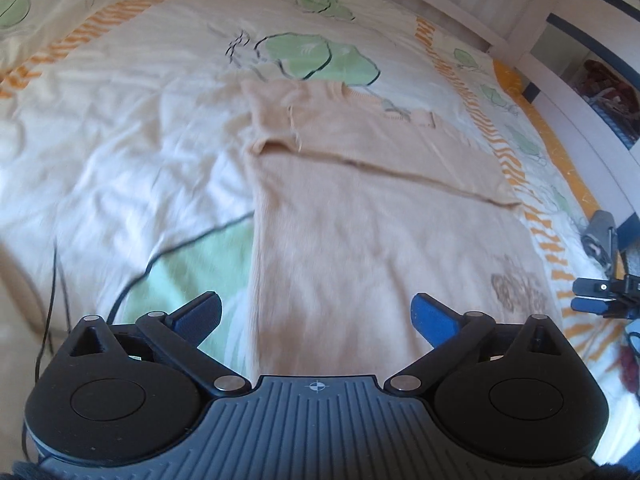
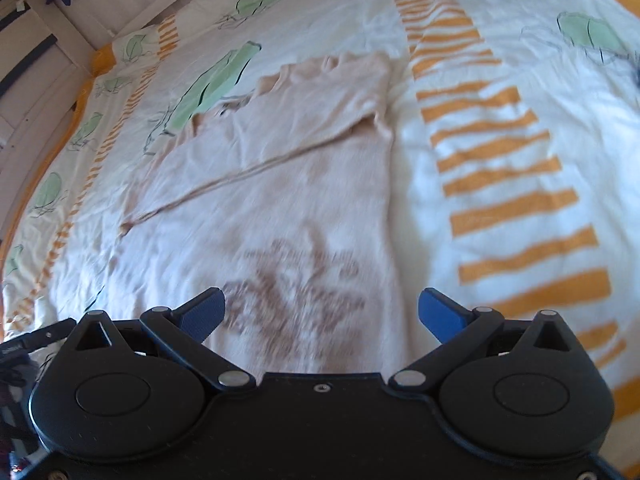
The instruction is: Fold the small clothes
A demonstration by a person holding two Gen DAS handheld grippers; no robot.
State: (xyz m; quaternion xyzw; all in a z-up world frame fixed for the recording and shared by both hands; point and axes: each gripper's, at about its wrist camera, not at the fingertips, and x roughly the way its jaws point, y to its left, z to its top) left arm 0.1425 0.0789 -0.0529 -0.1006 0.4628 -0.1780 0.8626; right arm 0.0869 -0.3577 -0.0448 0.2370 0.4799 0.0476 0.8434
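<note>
A beige knit sweater (image 1: 360, 216) lies flat on the bedspread (image 1: 100, 160), one sleeve folded across its chest, a brown pattern near its hem. It also shows in the right wrist view (image 2: 288, 184). My left gripper (image 1: 316, 316) is open and empty, just above the sweater's near left edge. My right gripper (image 2: 320, 312) is open and empty, over the brown pattern at the hem. The right gripper also shows at the right edge of the left wrist view (image 1: 600, 292).
The bedspread (image 2: 500, 160) is cream with green leaf prints and orange stripes. A white slatted bed frame (image 1: 532, 4) runs along the far side. A dark cable (image 1: 52, 300) lies at the left.
</note>
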